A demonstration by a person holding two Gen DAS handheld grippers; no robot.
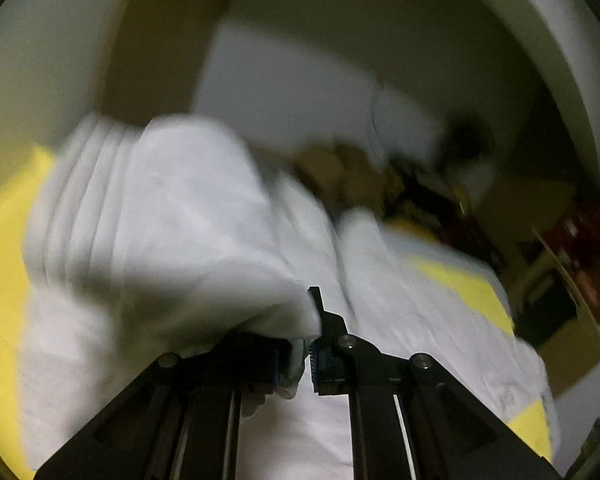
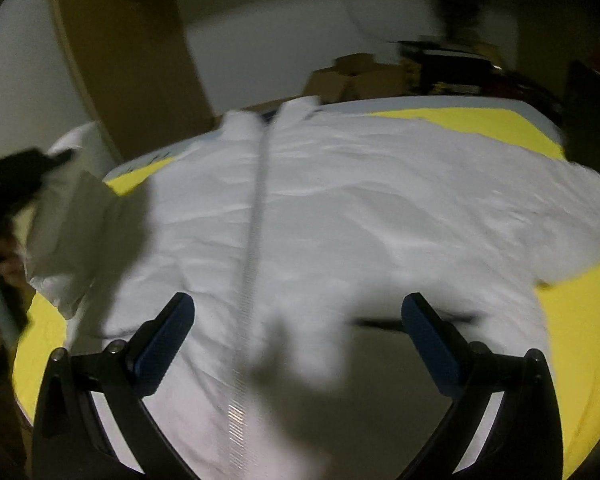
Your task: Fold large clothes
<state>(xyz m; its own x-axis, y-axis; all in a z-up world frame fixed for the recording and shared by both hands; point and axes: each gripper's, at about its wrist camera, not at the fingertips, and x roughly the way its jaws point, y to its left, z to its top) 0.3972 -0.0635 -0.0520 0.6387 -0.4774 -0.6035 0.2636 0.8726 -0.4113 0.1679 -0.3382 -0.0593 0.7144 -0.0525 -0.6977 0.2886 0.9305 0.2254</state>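
The left gripper (image 1: 305, 354) is seen nearly closed, white fabric pinched between its blue pads (image 1: 320, 364). The right gripper (image 2: 298, 340) is held with jaws spread wide, apparently gripping nothing, though the view is blurred.

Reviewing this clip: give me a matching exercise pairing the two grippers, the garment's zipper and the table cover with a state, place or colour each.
Things:
1. left gripper
2. right gripper
3. zipper
4. table cover

Descriptions:
A. yellow
B. open, above the white jacket
C. runs down the jacket's middle
D. shut on a lifted fold of white fabric

Pairs: 1-D, 2-B, 3-C, 4-A
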